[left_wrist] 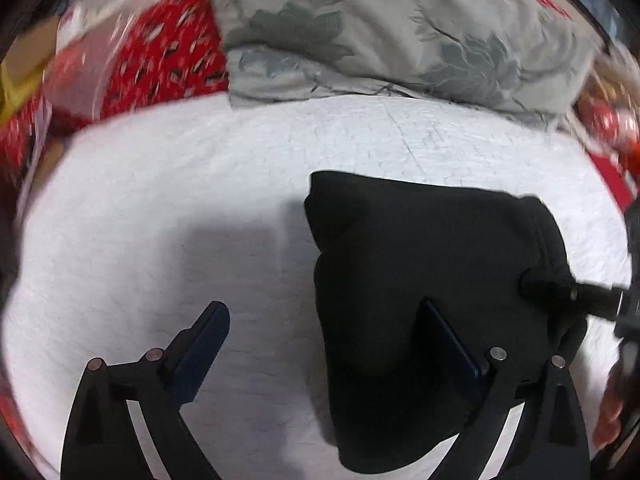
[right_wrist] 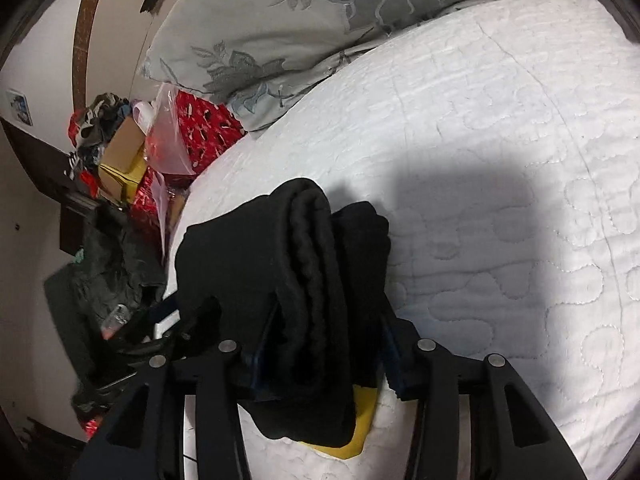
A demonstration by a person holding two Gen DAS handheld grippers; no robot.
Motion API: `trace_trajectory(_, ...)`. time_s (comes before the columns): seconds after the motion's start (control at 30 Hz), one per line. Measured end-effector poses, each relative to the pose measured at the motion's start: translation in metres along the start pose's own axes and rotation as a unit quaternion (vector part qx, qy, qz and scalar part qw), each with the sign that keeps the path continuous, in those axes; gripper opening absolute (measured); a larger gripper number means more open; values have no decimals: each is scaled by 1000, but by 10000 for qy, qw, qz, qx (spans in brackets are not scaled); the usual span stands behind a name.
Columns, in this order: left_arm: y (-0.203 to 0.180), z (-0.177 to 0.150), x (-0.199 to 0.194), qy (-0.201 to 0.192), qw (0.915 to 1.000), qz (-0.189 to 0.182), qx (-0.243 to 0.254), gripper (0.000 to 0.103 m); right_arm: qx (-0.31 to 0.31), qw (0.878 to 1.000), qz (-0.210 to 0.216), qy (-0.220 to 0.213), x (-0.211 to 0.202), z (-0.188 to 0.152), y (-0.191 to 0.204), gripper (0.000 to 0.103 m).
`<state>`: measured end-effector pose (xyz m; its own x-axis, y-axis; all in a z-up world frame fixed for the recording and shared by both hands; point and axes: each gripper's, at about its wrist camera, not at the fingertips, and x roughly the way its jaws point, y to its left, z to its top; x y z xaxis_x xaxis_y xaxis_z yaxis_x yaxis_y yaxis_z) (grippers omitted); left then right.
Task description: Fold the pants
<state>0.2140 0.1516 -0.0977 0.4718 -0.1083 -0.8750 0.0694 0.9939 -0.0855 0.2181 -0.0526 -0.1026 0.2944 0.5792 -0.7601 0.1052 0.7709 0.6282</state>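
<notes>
Black pants (right_wrist: 304, 280), soft fleecy knit, folded into a thick layered bundle with rounded edges, clamped between the right tongs (right_wrist: 326, 320). Left tongs (left_wrist: 324, 316) spread wide, holding nothing, one finger over the bundle. Beneath: white quilted bed (left_wrist: 160, 184) with stitched swirls.

The left wrist view looks down close over the white quilted bedspread (left_wrist: 200, 184), the floral pillow (left_wrist: 360, 20) across the top of the frame. The right wrist view sits lower and closer, facing the pillow (right_wrist: 280, 20) at upper centre. Both share the folded black pants (left_wrist: 420, 260) (right_wrist: 304, 280).
</notes>
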Motion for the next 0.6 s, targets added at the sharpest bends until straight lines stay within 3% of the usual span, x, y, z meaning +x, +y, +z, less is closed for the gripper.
trace_trajectory(0.13,8,-2,-6,46,9990,-177,-410,100,33,10000,16,-14,-12,2,-1,49)
trace_trajectory(0.3,-10,-10,-25,-350,9980,514,-120,98,135,9994,-168,-269,-42,2,2,50)
trace_trajectory(0.4,-30,-27,-47,-508,9952,835,89,98,-178,9971,-644,-367,-62,-7,18,52)
trace_trajectory(0.6,-54,-58,-80,-608,9932,985,123,102,-794,9778,-1879,-488,-92,-36,48,81)
